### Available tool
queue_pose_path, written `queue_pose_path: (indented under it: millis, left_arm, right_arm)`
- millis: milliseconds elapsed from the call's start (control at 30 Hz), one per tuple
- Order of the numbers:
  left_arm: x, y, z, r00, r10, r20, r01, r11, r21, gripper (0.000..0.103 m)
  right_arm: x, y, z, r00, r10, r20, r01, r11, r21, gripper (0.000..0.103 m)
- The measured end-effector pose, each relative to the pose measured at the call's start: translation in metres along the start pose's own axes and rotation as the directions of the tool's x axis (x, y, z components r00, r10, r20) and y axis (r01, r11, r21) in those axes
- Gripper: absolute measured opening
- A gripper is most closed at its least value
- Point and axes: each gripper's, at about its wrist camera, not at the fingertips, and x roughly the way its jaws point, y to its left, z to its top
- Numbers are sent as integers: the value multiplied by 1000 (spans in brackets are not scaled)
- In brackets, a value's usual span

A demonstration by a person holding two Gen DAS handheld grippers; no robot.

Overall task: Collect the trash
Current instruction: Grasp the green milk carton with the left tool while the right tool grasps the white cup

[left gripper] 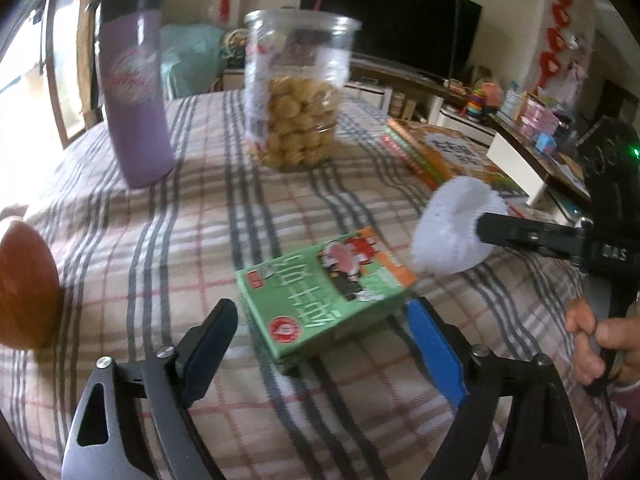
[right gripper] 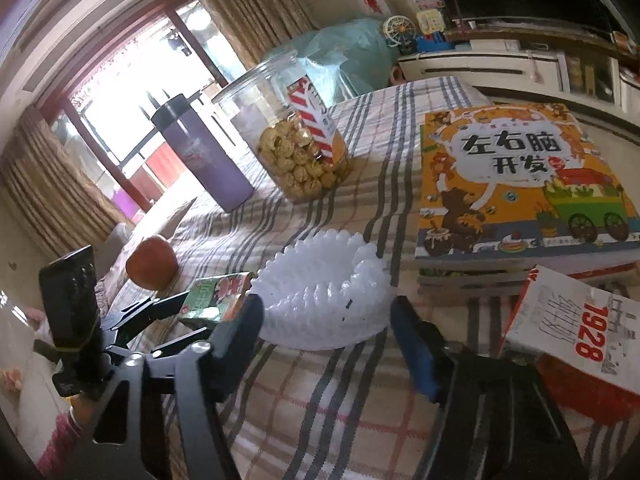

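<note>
A green drink carton (left gripper: pixel 320 292) lies flat on the plaid tablecloth (left gripper: pixel 160 240). My left gripper (left gripper: pixel 320 320) is open and straddles it, with a small gap at each pad; from the right wrist it shows at the left (right gripper: pixel 196 316), with the carton (right gripper: pixel 218 294) at its tips. A white foam fruit net (right gripper: pixel 324 304) sits between the fingers of my right gripper (right gripper: pixel 326 312). The pads stand at its sides and the net keeps its round shape. In the left wrist view the net (left gripper: pixel 456 228) shows with one black finger (left gripper: pixel 524 236) across it.
A purple tumbler (left gripper: pixel 136 92), a clear jar of biscuits (left gripper: pixel 296 92) and a round orange fruit (left gripper: pixel 24 288) stand on the cloth. Picture books (right gripper: pixel 520 184) and a white and red box (right gripper: pixel 576 328) lie at the right. A hand (left gripper: pixel 596 336) grips the right tool.
</note>
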Motion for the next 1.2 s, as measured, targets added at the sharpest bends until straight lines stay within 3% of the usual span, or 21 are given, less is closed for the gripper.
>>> queue_pose_path:
  millis: [33,100,133,300,567,633,667,700,833,1067,1133,1167,1200]
  left_arm:
    - [-1,-3,-1,1000,-5,1,5,1000,7,73]
    - [1,-8,-2,1000,-21,-14,21,1000,9,44]
    - [4,-12,-4,999,-27,-28,28,1000,10,36]
    - [-6,-33,-12,1000,-8,-23,9,999,41,29]
    - [-34,-59,-30,995,-81,-50,84,995,50,30]
    - [-38,-60,-31,997,-52,-51,55,997,61,48]
    - [-41,-61,-30,999,-24,-43,27,997,69,68]
    - [-44,-63,-30,999,-3,-32,5,997,77,77]
    - [-41,-68,-26,999,2,-43,1,997,76,85]
    - [-14,-87,-22,998,23,-56,-16,994,110,85]
    - [-12,-94,-25,998,12,-57,-5,992,126,76]
    - [-10,-96,-25,998,7,-58,1,991,132,59]
    - [-9,-97,-26,998,-2,-62,10,992,128,57]
  right_arm:
    - [-1,1,0,1000,-2,3,2,1000,-5,53]
    - [-3,4,0,1000,-6,8,7,1000,-24,39]
    - [-5,6,-1,1000,-7,9,8,999,-32,33]
    - [-22,13,-5,1000,-9,28,11,998,-64,16]
    - [-66,3,-23,999,14,52,-12,999,-46,15]
    - [-77,-2,-30,999,19,51,-18,999,-33,15]
    - [-83,-4,-33,998,22,51,-20,999,-27,15]
    - [-89,-7,-37,998,23,51,-22,1000,-19,15]
    - [-110,-19,-53,998,18,59,-19,1000,19,15]
    - [-131,-34,-77,999,0,54,-5,997,79,15]
    - [-137,-38,-81,998,-5,59,0,996,87,15]
    - [-139,-39,-82,998,-9,62,4,996,89,15]
    - [-143,-41,-84,998,-12,65,6,996,93,15]
